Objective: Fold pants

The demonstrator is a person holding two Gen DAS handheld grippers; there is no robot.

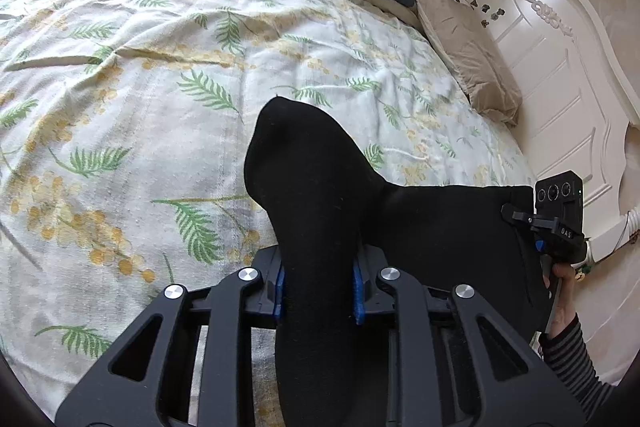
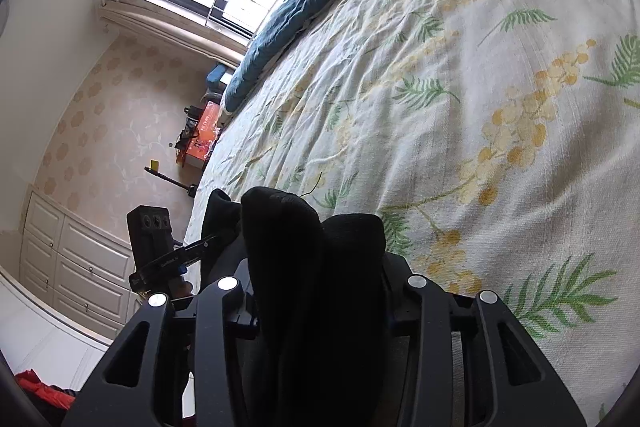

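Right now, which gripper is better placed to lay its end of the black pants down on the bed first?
Probably left: the left gripper clamps the pants directly over bare bedspread; the right gripper sits at the bed's edge.

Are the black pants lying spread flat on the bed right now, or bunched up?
Bunched, not flat: the black pants rise in folds above the floral bedspread, with both grippers' jaws closed on them.

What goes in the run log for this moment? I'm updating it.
left gripper: shut on black pants | right gripper: shut on black pants | pants bunched above floral bedspread | fold not done
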